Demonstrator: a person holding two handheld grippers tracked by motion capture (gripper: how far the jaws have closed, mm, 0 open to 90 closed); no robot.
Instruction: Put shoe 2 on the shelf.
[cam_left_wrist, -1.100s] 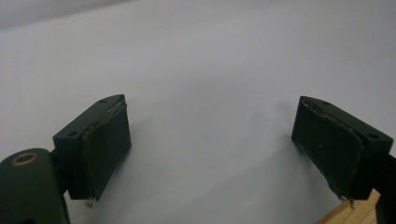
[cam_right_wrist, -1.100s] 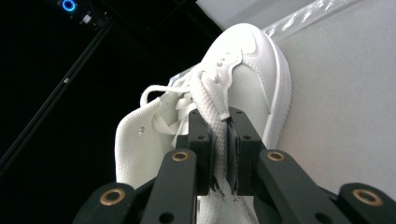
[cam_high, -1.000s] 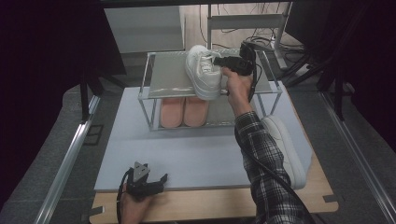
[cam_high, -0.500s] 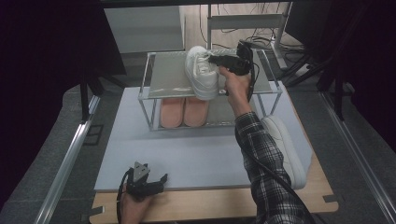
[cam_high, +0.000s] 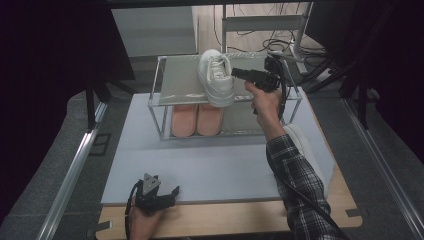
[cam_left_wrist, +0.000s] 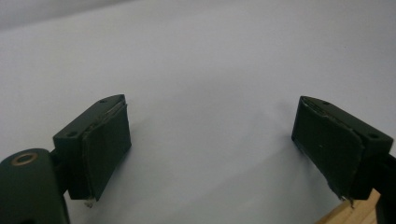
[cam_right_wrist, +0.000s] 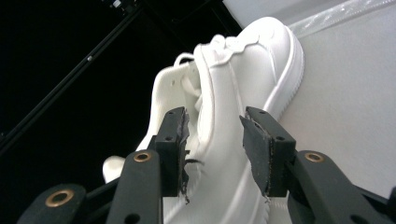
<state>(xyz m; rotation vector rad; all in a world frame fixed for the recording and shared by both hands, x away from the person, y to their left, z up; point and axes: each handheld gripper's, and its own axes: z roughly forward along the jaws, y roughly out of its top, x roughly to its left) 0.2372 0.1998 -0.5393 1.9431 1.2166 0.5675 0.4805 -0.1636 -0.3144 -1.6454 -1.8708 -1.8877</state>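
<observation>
A white sneaker stands sole down on the top shelf of a metal shoe rack, toe toward the near edge. My right gripper is level just right of the sneaker. Its jaws have just been opening and now stand apart, and the pads do not press on the shoe's side seen past them. At the table's near edge my left gripper rests open over the pale mat, nothing between its jaws.
A pair of pink shoes fills the rack's lower shelf. Another white sneaker lies on the mat at the right, partly under the plaid sleeve. Cables and a stand sit behind the rack.
The sneaker, held tilted on its side before, now stands flat on the top shelf. My right gripper has opened and drawn back to the right. The left gripper has not moved.
</observation>
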